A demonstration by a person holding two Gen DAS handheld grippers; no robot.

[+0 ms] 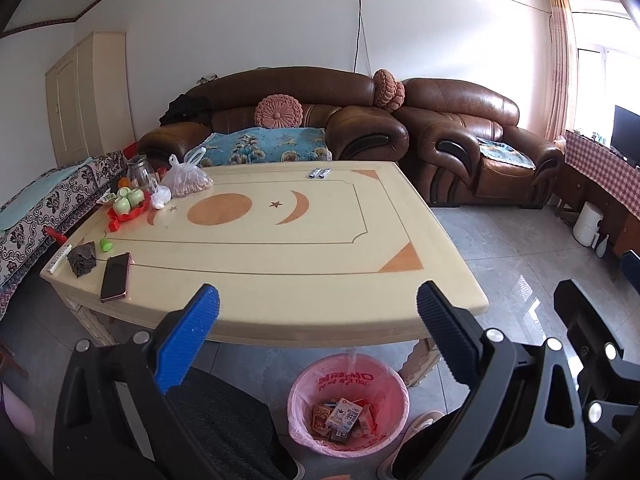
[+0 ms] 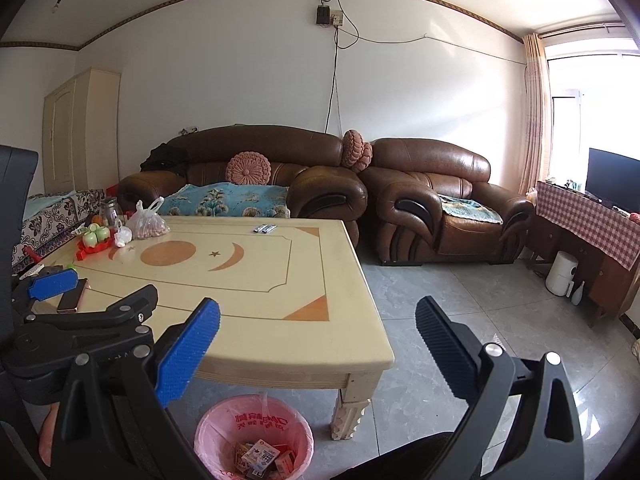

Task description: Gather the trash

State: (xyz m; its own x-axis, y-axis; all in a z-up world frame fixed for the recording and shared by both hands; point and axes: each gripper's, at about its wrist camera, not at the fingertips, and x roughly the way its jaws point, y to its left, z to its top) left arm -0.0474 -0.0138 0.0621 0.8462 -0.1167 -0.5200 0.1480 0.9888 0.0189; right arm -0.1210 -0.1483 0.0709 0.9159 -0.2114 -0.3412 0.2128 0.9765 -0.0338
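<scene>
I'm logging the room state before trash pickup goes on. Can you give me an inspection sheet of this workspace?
Surface: cream coffee table, middle bare.
Job's things: pink-lined trash bin on the floor at the table's near edge, small cartons inside.
Clutter: phone, dark cloth, red tray of green cups, plastic bag, two small packets at the far edge.
Grippers: left gripper open, empty; right gripper open, empty.
Cables: wall cable behind the sofa.
Surroundings: armchair, tiled floor.

Your way across the table (image 1: 280, 248) is bare mid-top; phone (image 1: 115, 277) and cups (image 1: 129, 200) crowd its left edge.
</scene>
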